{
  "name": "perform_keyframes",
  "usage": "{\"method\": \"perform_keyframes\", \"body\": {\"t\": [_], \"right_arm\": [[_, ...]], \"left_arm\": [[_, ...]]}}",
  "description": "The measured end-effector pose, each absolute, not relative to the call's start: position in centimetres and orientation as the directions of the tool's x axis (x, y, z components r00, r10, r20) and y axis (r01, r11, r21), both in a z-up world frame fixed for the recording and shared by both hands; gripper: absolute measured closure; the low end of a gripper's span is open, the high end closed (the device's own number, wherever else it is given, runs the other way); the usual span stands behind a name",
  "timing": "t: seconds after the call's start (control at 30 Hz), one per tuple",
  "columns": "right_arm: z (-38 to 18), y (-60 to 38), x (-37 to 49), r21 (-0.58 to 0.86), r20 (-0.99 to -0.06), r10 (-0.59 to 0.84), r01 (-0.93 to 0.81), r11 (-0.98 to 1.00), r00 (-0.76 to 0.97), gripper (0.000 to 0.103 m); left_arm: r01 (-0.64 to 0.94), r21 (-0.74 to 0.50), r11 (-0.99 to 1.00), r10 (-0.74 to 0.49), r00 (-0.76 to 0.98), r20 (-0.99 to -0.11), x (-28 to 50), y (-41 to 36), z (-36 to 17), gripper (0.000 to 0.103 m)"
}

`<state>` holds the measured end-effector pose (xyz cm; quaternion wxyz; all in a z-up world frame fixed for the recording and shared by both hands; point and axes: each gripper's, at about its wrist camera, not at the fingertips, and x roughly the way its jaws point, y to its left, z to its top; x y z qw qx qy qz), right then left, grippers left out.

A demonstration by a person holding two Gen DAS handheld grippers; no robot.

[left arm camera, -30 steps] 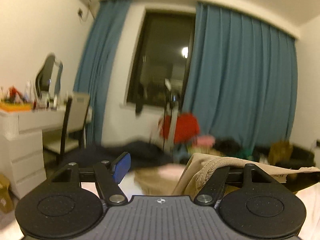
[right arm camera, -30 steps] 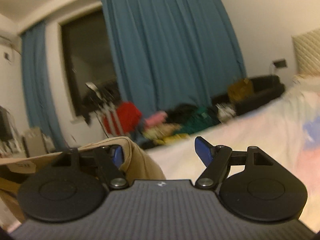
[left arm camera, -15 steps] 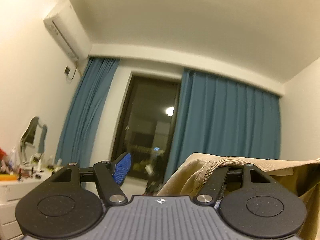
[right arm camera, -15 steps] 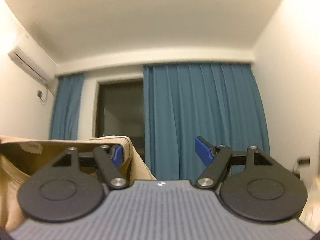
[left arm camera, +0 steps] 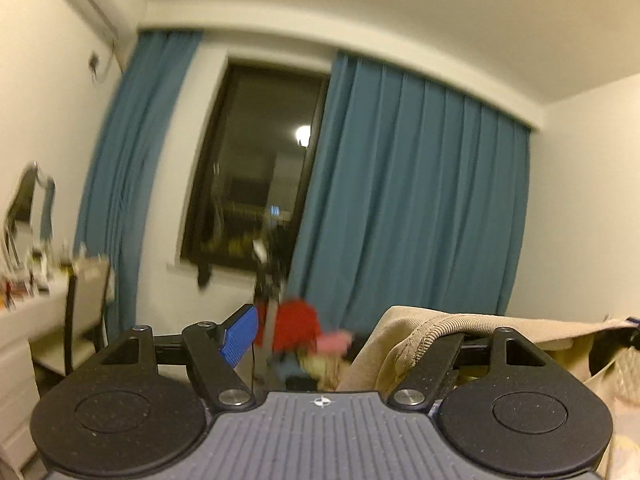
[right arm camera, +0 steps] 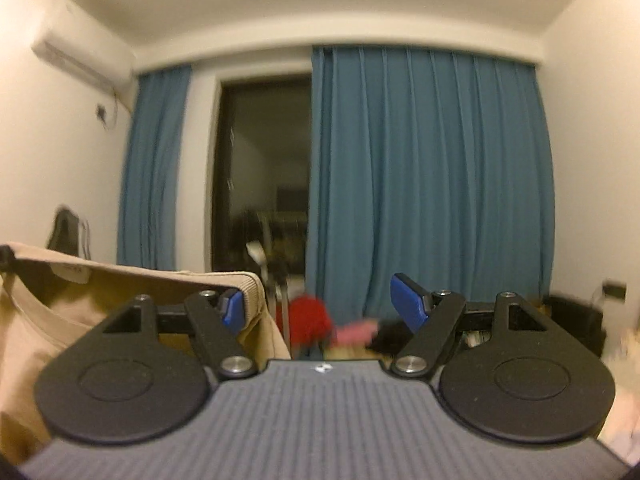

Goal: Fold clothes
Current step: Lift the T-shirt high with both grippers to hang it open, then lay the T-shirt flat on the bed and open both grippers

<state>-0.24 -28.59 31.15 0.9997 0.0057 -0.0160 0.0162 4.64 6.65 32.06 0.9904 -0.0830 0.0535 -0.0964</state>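
Tilted back down from the ceiling-heavy view of half a second ago: red and pink clothes pile (left arm camera: 304, 330) back in sight at the foot of the blue curtain (left arm camera: 404, 200), air conditioner (left arm camera: 96, 0) pushed to the upper left corner.

Left gripper (left arm camera: 340, 330) with jaws spread wide; blue left pad (left arm camera: 240, 336) bare, right finger hidden under the ribbed hem of the beige garment (left arm camera: 436, 330), which drapes over that finger rather than sitting pinched between the two. Right gripper (right arm camera: 324, 304) likewise spread, blue right pad (right arm camera: 408, 306) bare, left pad (right arm camera: 232, 310) tucked behind the ribbed edge of the same beige garment (right arm camera: 92, 308).

Garment held up off the bed, stretched sideways between the two grippers, long axis running left to right across the person; top edge roughly level, neck opening and a white label (right arm camera: 68, 272) facing the right wrist camera, body hanging down below the frame edge.

Beyond: dark window (left arm camera: 256, 168) between the curtain panels, a stand or rack (left arm camera: 268, 280) blurred in front of it, chair (left arm camera: 86, 312) and cluttered white dresser (left arm camera: 24, 320) with mirror (left arm camera: 28, 200) at left. Dark low furniture (right arm camera: 576, 324) against the right wall. Much of the background smeared by motion blur.
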Motion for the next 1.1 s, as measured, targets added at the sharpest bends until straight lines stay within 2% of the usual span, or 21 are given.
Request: {"method": "perform_keyframes", "body": {"t": [0.1,0.23,0.33,0.5,0.6,0.73,0.83,0.9,0.93,1.03,1.1], "right_arm": [[27.1,-29.2,5.1,0.045,-0.028,-0.001,0.002,0.999,1.0,0.029],[23.9,-30.3,14.7,0.091,-0.057,-0.077,0.082,0.993,0.995,0.029],[19.6,-31.1,22.9,0.083,-0.106,-0.142,0.151,0.985,0.984,0.029],[7.5,-33.3,35.6,0.082,-0.296,-0.149,0.181,0.98,0.944,0.029],[-0.4,-33.6,41.7,0.051,-0.429,-0.147,0.186,0.981,0.891,0.029],[-8.0,-33.2,47.3,0.008,-0.609,-0.122,0.16,0.987,0.783,0.029],[-10.4,-32.5,50.5,-0.021,-0.751,-0.068,0.079,0.997,0.657,0.029],[-10.1,-31.9,51.5,-0.061,-0.794,-0.046,-0.005,0.998,0.607,0.029],[-9.7,-31.5,51.8,-0.068,-0.808,-0.028,-0.045,0.997,0.589,0.029],[-8.5,-30.5,52.5,-0.056,-0.835,0.027,-0.134,0.989,0.55,0.029],[-7.2,-31.1,51.9,0.103,-0.816,0.138,-0.094,0.99,0.562,0.029]], "left_arm": [[0.164,-0.17,0.972,-0.188,0.972,-0.137,11.0,5.4,28.9,0.029],[0.105,-0.144,0.984,-0.128,0.978,-0.163,21.1,2.9,24.3,0.025],[0.067,-0.125,0.99,-0.095,0.967,-0.235,30.0,1.3,19.2,0.024],[0.06,-0.05,0.997,-0.076,0.899,-0.432,43.9,-0.8,5.6,0.024],[0.104,0.002,0.995,-0.086,0.834,-0.545,49.3,-1.4,-1.5,0.024],[0.175,0.068,0.982,-0.083,0.728,-0.68,55.9,-2.1,-9.9,0.024],[0.26,0.118,0.958,-0.073,0.62,-0.781,58.1,-3.6,-11.8,0.023],[0.317,0.186,0.93,-0.028,0.565,-0.825,59.0,-4.9,-12.1,0.015],[0.348,0.207,0.915,-0.004,0.52,-0.854,59.8,-5.4,-12.2,0.007],[0.38,0.15,0.913,-0.026,0.419,-0.908,61.5,-6.3,-11.7,0.006],[0.358,0.056,0.932,-0.112,0.433,-0.894,61.6,-5.9,-10.1,0.003]]}}
